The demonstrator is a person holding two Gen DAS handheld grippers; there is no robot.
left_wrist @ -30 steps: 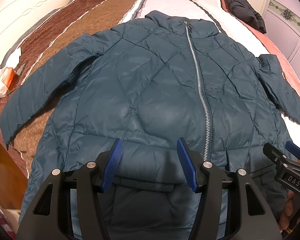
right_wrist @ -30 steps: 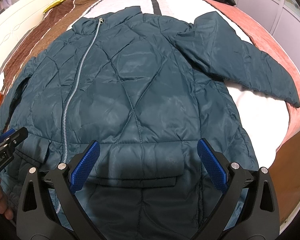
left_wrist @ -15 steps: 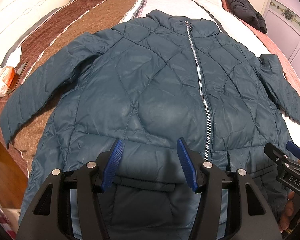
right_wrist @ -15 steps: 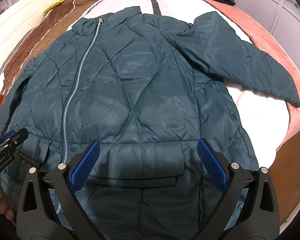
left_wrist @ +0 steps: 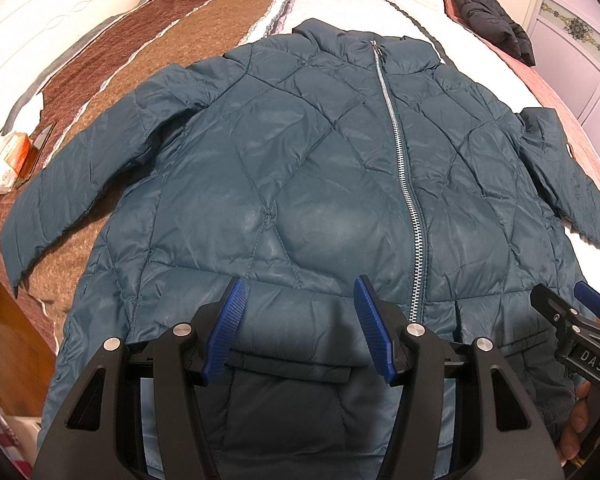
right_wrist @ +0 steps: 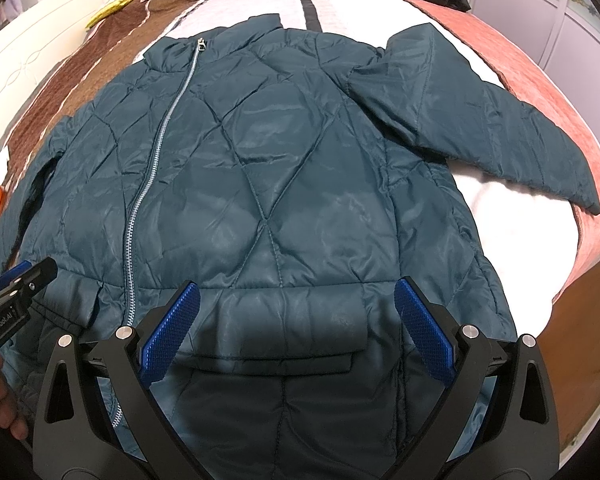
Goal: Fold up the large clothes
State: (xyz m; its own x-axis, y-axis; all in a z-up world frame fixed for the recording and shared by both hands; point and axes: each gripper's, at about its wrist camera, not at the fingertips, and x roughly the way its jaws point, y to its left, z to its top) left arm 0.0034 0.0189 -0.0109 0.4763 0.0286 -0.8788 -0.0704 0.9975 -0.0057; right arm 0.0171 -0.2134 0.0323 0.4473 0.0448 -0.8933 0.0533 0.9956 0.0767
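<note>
A dark teal quilted puffer jacket lies face up and zipped on the bed, collar far, hem near me, both sleeves spread out. It also fills the right wrist view. My left gripper is open and empty, hovering over the left pocket flap near the hem. My right gripper is open wider and empty, over the right pocket flap. Each gripper shows at the edge of the other's view: the right one, the left one.
The bed has a brown, pink and white striped cover. A black garment lies at the far right. A bagged orange packet sits at the left edge. Wooden floor shows beside the bed, cupboards at the right.
Both grippers have stayed almost still over the hem. The left wrist view has shifted very slightly; the jacket has not moved.
</note>
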